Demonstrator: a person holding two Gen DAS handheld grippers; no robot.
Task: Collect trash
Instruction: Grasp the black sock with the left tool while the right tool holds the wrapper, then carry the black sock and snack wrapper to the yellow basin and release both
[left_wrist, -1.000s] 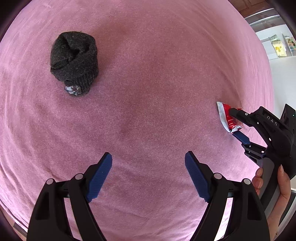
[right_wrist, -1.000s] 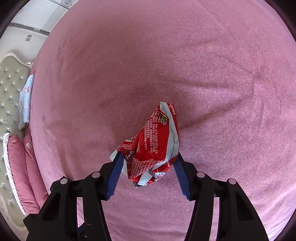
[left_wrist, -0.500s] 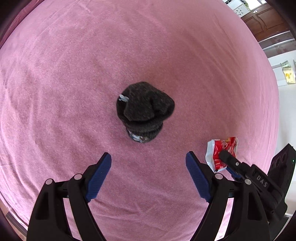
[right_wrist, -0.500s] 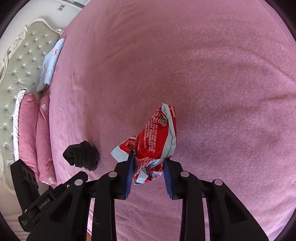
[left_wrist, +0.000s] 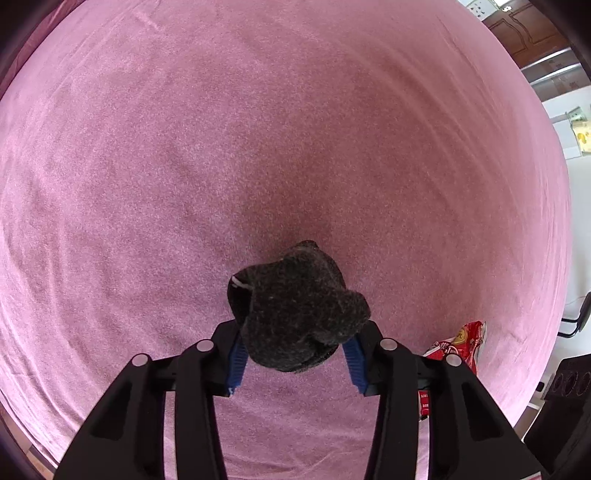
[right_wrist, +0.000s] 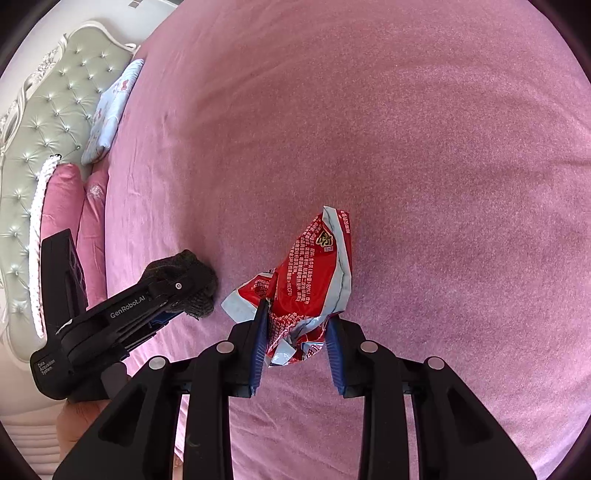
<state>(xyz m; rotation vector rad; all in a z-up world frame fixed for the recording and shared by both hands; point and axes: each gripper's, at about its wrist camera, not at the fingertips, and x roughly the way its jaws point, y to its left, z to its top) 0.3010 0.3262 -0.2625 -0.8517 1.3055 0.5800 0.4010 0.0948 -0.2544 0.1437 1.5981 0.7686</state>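
The left tool (left_wrist: 293, 363) had just been closing, and its blue pads (left_wrist: 236, 360) sat against both sides of the dark knitted bundle (left_wrist: 295, 314), which looked gripped! The bundle bulged up and forward out of the jaws, with a small white tag showing at its upper left. From the right wrist view the same left tool (right_wrist: 184, 295) reached in from the lower left, its tip buried in that dark bundle (right_wrist: 184, 267).

Over on the other side, the right tool (right_wrist: 295, 347) was clenched on the red and white snack wrapper (right_wrist: 314, 273). Its pads pinched the crumpled lower end, and the rest of the wrapper stood up and away from the jaws above the pink bed cover (right_wrist: 443, 166). In the left wrist view a corner of that wrapper (left_wrist: 461, 341) peeked out just right of the left tool's arm.

The two tools were near each other, the bundle and wrapper side by side but apart. Ahead of both lay a wide stretch of pink cover (left_wrist: 258, 129), smooth and open right across. The bed's edge curved down the right of the left view, with pale floor (left_wrist: 580, 221) and a dark wooden cabinet (left_wrist: 524, 33) beyond. On the right view's left stood a tufted green headboard (right_wrist: 48, 129), a light blue pillow (right_wrist: 110, 114) and pink pillows (right_wrist: 62, 206), closing that side in.
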